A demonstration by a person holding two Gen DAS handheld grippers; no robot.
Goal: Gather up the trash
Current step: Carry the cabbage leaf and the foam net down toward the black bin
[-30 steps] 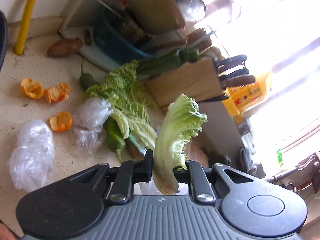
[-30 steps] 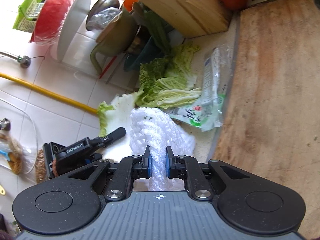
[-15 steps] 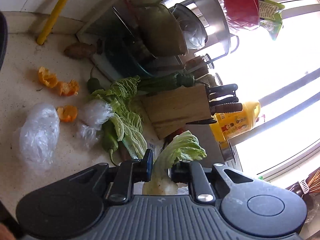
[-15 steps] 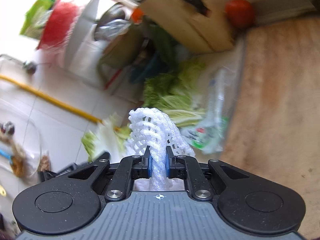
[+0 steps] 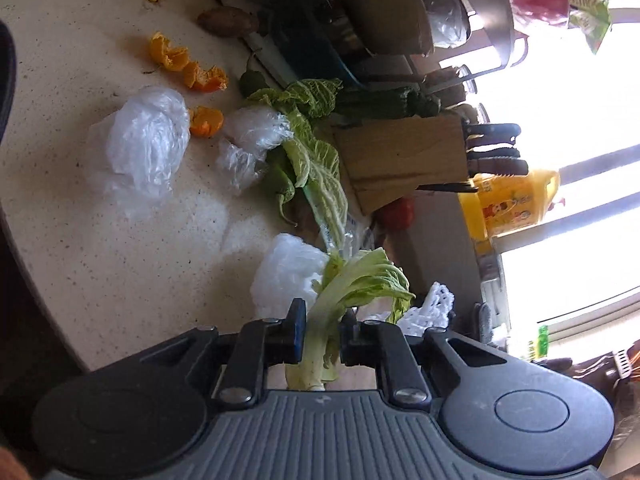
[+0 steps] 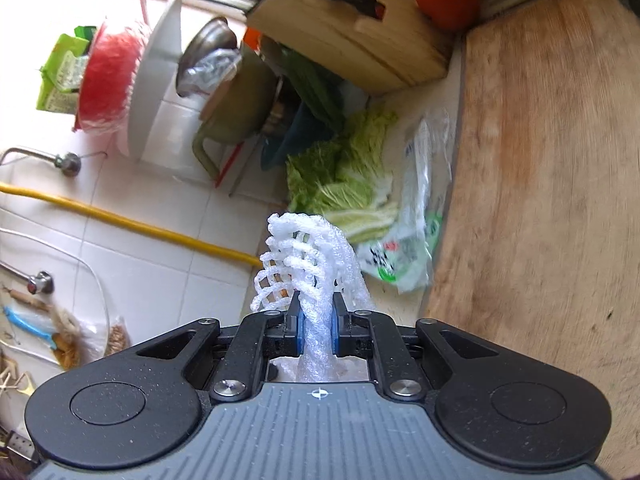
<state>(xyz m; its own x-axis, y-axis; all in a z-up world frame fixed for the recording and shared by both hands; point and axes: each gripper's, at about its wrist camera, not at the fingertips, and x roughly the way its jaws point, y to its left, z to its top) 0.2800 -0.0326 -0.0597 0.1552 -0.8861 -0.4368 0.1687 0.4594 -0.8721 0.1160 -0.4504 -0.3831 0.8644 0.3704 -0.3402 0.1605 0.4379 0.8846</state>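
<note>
We see our right gripper (image 6: 316, 322) pinching a white foam net (image 6: 308, 256). Beyond it, cabbage leaves (image 6: 344, 188) and a printed plastic bag (image 6: 412, 240) lie beside the wooden cutting board's (image 6: 540, 184) left edge.

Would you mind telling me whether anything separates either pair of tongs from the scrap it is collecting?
Nothing does. The left tongs are shut on the cabbage leaf, and the right tongs are shut on the white foam net. No bin is in view, so the way there cannot be judged.

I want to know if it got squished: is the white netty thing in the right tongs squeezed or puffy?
Squeezed where it is held. The right tongs are shut on the white foam net, pinching it thin; above them it fans out puffy.
</note>
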